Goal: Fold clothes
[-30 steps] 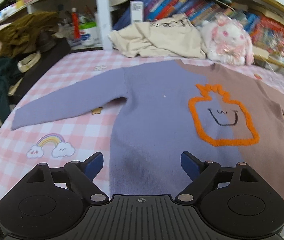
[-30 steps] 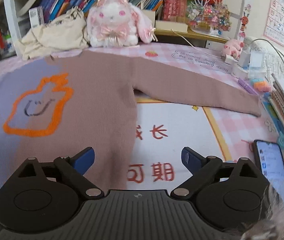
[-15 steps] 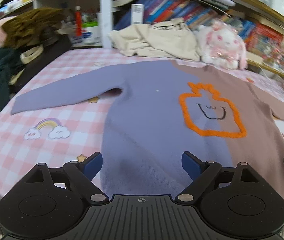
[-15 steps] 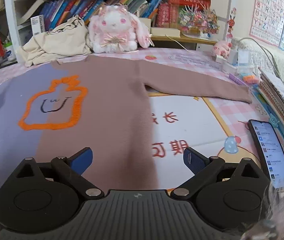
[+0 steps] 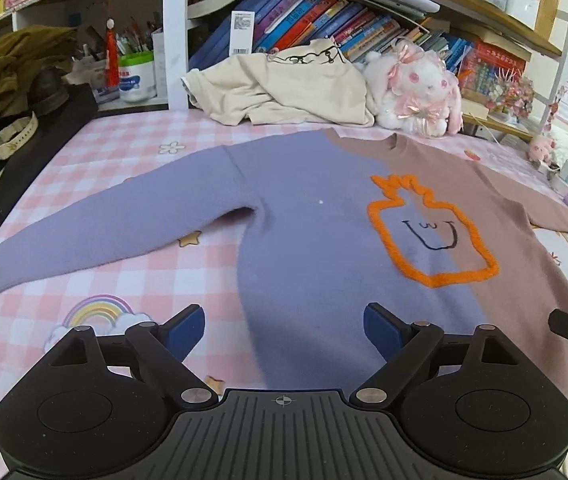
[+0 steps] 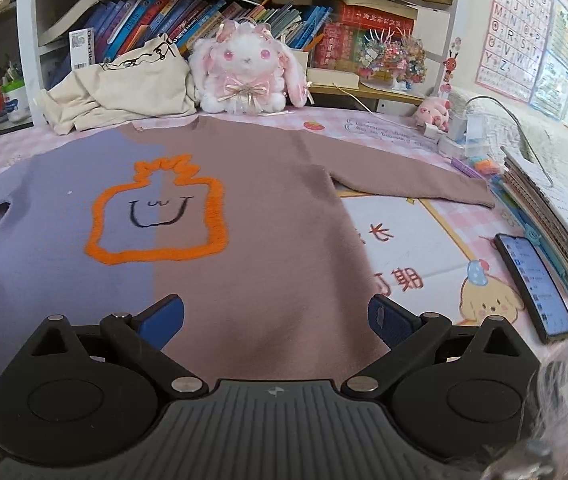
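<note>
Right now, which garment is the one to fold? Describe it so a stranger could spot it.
On the pink checked tablecloth, it is the sweater lying flat, sleeves spread. Unlike the crumpled cream garment behind it, it is half purple, half brown, with an orange outlined face.

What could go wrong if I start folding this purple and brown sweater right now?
Three likely risks:
1. The brown sleeve ends near the stacked notebooks and black phone; swinging it inward could drag or knock them.
2. The cream garment and white plush bunny sit at the purple and brown knit sweater collar, so a fold toward the back could catch them.
3. Both grippers, left and right, hover open above the hem; a shallow pinch may slip.
</note>
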Available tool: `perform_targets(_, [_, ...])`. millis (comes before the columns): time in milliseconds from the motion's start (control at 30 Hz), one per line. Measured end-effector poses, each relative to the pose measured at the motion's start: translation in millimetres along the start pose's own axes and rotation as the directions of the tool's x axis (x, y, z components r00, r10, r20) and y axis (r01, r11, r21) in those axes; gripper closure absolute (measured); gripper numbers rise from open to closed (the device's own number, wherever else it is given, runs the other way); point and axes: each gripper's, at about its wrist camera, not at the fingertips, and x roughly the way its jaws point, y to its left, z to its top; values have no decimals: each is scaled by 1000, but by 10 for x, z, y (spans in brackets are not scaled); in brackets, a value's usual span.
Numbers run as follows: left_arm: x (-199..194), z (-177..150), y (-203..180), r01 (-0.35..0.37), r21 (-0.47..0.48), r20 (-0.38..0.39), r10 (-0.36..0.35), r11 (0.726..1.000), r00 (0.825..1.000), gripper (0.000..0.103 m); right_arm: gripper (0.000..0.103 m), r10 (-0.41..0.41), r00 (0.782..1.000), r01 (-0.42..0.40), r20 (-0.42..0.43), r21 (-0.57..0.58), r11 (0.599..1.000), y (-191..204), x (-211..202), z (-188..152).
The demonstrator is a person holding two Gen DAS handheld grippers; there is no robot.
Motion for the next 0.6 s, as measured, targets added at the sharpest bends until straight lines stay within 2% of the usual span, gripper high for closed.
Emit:
perform_targets(367, [42,43,543,35,-6,-16,-35,999,999,13,3,-34,999,34,-1,8,999,537,-88,-52])
perform_targets(500, [57,23,784,11,-43,-14,-11,999,1000,14,3,-26,1000,26,-9,-9,1000,699,-100,-56])
perform_targets(600, [63,8,967,-24,-74,-9,23,997,1000,14,3,9,1000,-9,-15,-23,1000,809,-104,-46])
